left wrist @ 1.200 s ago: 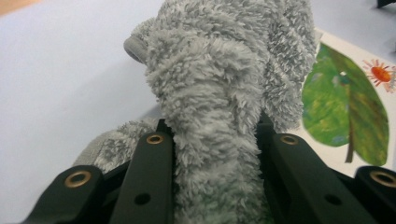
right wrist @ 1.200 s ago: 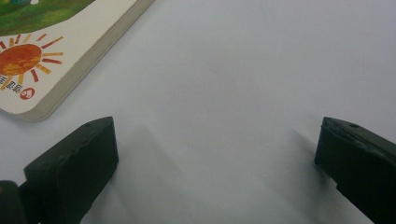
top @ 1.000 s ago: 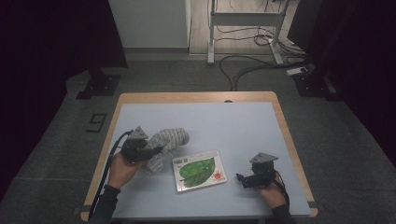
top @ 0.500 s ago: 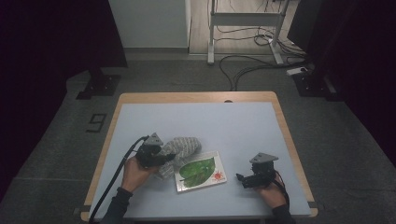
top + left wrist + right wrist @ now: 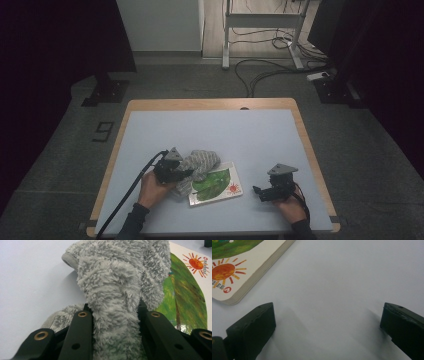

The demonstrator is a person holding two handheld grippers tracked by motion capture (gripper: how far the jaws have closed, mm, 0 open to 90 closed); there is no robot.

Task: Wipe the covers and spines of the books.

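Observation:
A fluffy grey towel (image 5: 200,165) lies bunched at the front left of the table, its far end draped over the left part of a picture book (image 5: 220,184) with a green leaf and an orange sun on its cover. My left gripper (image 5: 177,172) is shut on a thick fold of the towel (image 5: 113,315), which fills the gap between its black jaws, beside the book cover (image 5: 190,295). My right gripper (image 5: 257,192) rests low on the table to the right of the book, jaws wide apart with bare table between them (image 5: 327,322). The book's corner (image 5: 239,272) lies just ahead of it.
The pale blue table top (image 5: 210,130) has a wooden rim (image 5: 210,103). A cable (image 5: 125,200) trails from the left gripper over the front edge. Beyond the table stand a desk frame (image 5: 260,30) and floor cables (image 5: 270,70).
My left gripper has moved right and down with the towel, carrying its far end onto the book's left part. The right gripper has stayed where it was.

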